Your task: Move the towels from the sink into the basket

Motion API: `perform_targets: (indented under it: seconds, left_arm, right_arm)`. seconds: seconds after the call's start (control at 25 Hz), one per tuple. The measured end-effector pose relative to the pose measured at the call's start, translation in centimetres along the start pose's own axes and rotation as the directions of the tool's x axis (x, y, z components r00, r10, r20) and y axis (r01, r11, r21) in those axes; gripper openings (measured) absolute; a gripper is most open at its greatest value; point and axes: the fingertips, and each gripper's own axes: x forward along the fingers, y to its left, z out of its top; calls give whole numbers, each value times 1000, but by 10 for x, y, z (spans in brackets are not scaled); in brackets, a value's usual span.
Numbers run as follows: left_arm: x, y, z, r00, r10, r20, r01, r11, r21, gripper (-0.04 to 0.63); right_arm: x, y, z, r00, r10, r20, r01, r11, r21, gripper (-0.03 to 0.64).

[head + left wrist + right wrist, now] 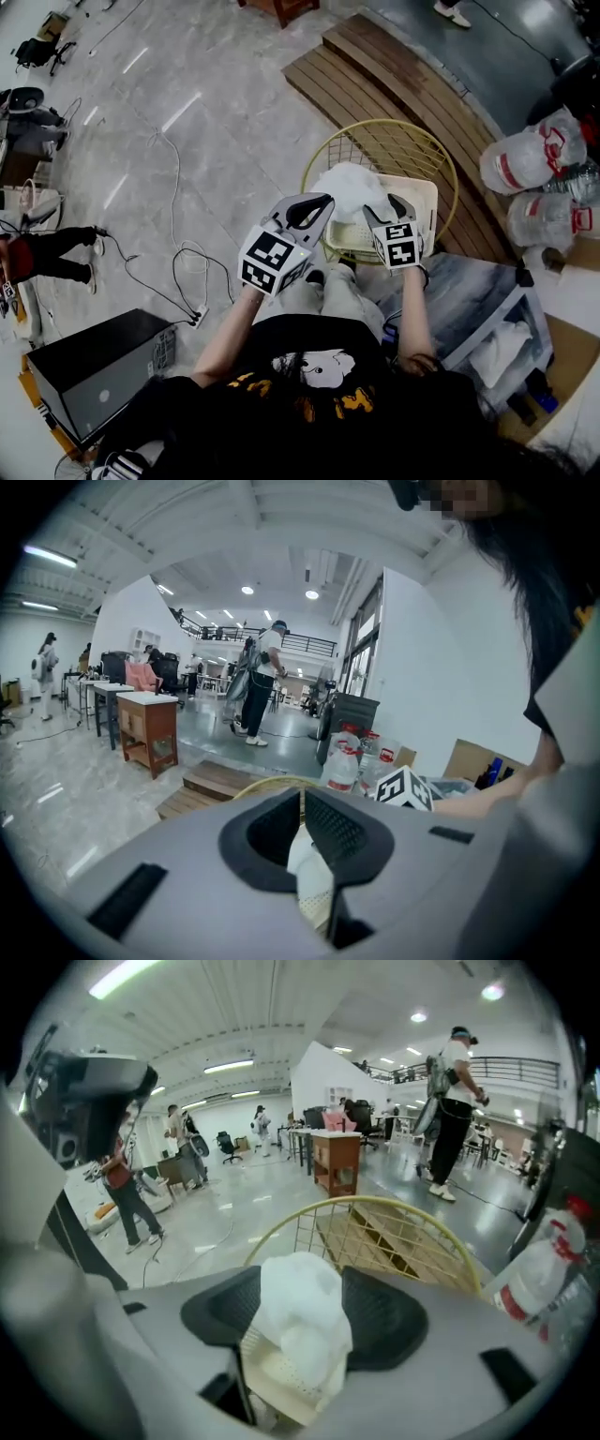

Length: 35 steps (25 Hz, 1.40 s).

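One crumpled white towel is laid in the cream perforated basket, just at the far side of the right gripper, whose jaws are held apart; the left gripper is kept closed.

Floor: pale polished stone, reflecting the ceiling lights. Black cables trail across it to a white power strip, which lies near a black computer case. A slatted wooden platform, stepped, runs diagonally at the upper right of the head view. Near its lower end stand two clear bags of large water bottles with red-and-white labels. A cardboard box stands open close by. A wooden cabinet with a white top stands further off. One person in a white shirt stands beyond it. Another in a red top is at the left edge.
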Motion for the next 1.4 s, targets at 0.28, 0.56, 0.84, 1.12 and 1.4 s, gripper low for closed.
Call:
perform_targets:
  seconds: [0.28,0.56,0.84,1.12,1.4]
  left_arm:
    - [-33,-23,-1,996,-87,34,86,996,32,20]
    - [-42,-58,-8,974,-222,36,220,974,58,20]
    - [-32,-128,-4,917,-398,24,395,915,85,20]
    - [-3,-222,-20,824,-567,-19,564,815,134,21]
    - [27,-348,-35,759,-647,-70,647,737,195,21]
  right_arm:
    - [-90,16,38,957,-153,245,88,963,255,212]
    - [-168,30,35,889,-301,344,158,908,388,149]
    - [-240,25,8,843,-425,331,250,853,459,141]
    - [-322,1,-48,746,-583,320,367,762,533,141]
    - [-421,-49,-138,670,-681,296,441,685,579,141]
